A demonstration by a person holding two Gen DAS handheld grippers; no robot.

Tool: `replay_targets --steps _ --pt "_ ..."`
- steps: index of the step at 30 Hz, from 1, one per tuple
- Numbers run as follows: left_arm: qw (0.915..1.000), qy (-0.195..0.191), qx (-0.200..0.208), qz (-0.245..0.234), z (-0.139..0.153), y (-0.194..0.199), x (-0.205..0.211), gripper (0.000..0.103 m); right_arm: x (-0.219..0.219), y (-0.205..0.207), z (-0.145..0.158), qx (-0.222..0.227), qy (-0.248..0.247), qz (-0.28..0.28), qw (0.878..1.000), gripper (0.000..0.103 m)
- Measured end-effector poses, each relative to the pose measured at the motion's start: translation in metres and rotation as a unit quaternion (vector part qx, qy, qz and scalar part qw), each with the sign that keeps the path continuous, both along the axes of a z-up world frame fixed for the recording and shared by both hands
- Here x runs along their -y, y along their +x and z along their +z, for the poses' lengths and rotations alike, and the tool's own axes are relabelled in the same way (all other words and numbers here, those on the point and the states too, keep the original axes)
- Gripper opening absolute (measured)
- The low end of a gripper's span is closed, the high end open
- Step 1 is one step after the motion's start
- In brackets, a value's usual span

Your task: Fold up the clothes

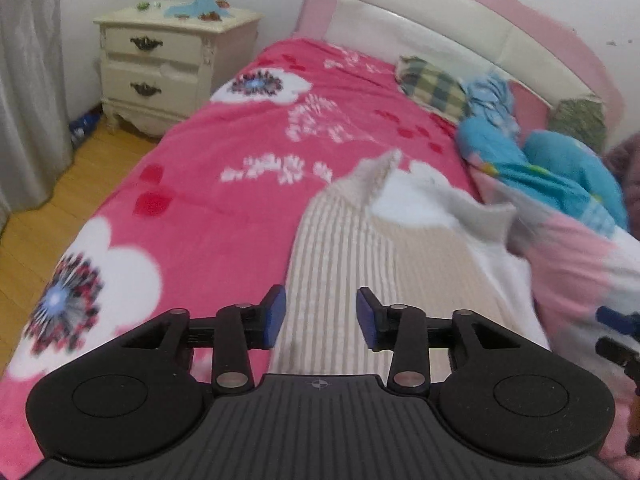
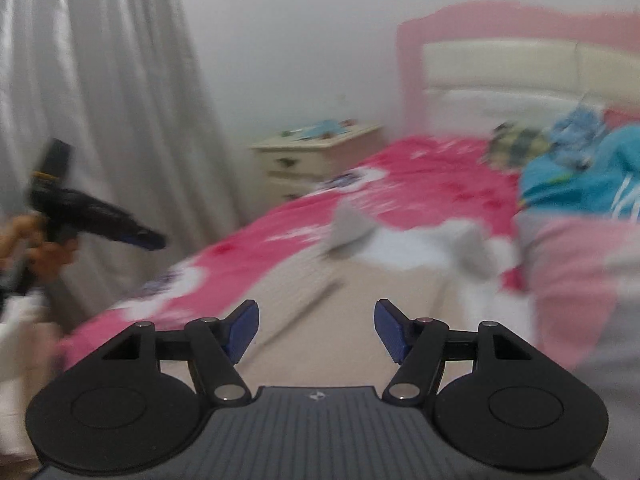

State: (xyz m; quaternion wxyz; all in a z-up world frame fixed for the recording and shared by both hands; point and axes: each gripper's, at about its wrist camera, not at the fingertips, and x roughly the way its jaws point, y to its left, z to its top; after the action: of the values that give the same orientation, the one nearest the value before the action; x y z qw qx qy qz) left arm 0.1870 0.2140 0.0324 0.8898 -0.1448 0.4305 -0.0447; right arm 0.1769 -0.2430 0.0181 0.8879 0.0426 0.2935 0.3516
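1. On the pink bedspread, your cream ribbed sweater is the landmark here. It lies lengthwise along the bed with its collar end pointing toward the headboard.
2. Your left gripper hangs over the near end of the sweater. Its blue pads stand well apart, nothing between them, not touching the knit as far as I can tell.
3. Your right gripper is spread wide too, empty, also looking down the sweater. That view is pretty blurry, so I can't say how close it sits to the fabric.
4. Left of the sweater in the right wrist view, you can see the left gripper from the side, held out in front of the grey curtain.
5. Right of the sweater lies a pink and white garment, touching or overlapping its edge.
6. Beyond the sweater, toward the headboard, there's a heap of blue bedding and a plaid pillow.
7. Far left of the sweater, off the bed, a cream nightstand stands against the wall with small clutter on top.
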Motion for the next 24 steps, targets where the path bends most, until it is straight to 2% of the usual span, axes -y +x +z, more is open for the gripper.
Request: replay_targets --steps 3,5,7,9,12,13,16,18,19,20,21,24 --pt "0.9968 -0.031 -0.063 -0.038 -0.015 -0.026 -0.012 0.045 0.002 -0.031 -0.007 -0.067 0.04 0.048 0.996 0.067" --pt "0.994 -0.013 -0.095 -0.054 -0.027 -0.047 -0.012 0.045 -0.003 -0.049 -0.019 -0.113 0.07 0.067 0.989 0.067" --pt "0.9922 0.001 -0.113 -0.053 -0.041 -0.067 -0.012 0.045 -0.013 -0.058 -0.038 -0.171 0.103 0.074 0.977 0.067" --pt "0.9909 -0.008 -0.127 -0.044 -0.054 -0.083 -0.013 0.045 -0.033 -0.065 -0.062 -0.219 0.125 0.071 0.965 0.066" --pt "0.9911 -0.022 -0.129 -0.028 -0.063 -0.099 -0.013 0.045 -0.077 -0.07 -0.103 -0.303 0.136 0.07 0.941 0.059" --pt "0.991 -0.023 -0.129 -0.027 -0.063 -0.105 -0.012 0.045 -0.092 -0.072 -0.114 -0.322 0.126 0.072 0.935 0.056" --pt "0.9914 -0.023 -0.123 -0.039 -0.061 -0.12 -0.008 0.045 -0.133 -0.079 -0.132 -0.344 0.084 0.084 0.931 0.051" --pt "0.9923 -0.016 -0.11 -0.055 -0.058 -0.129 -0.004 0.045 -0.16 -0.084 -0.143 -0.345 0.05 0.098 0.932 0.042" --pt "0.9927 -0.014 -0.103 -0.061 -0.057 -0.133 -0.003 0.045 -0.169 -0.087 -0.147 -0.348 0.044 0.1 0.931 0.031" --pt "0.9927 -0.015 -0.099 -0.066 -0.057 -0.136 -0.001 0.045 -0.177 -0.09 -0.15 -0.35 0.04 0.103 0.93 0.013" --pt "0.9926 -0.017 -0.097 -0.071 -0.057 -0.139 -0.001 0.045 -0.18 -0.091 -0.149 -0.346 0.038 0.102 0.932 0.007" --pt "0.9925 -0.007 -0.088 -0.084 -0.058 -0.143 0.001 0.045 -0.177 -0.095 -0.136 -0.323 0.052 0.099 0.94 0.006"
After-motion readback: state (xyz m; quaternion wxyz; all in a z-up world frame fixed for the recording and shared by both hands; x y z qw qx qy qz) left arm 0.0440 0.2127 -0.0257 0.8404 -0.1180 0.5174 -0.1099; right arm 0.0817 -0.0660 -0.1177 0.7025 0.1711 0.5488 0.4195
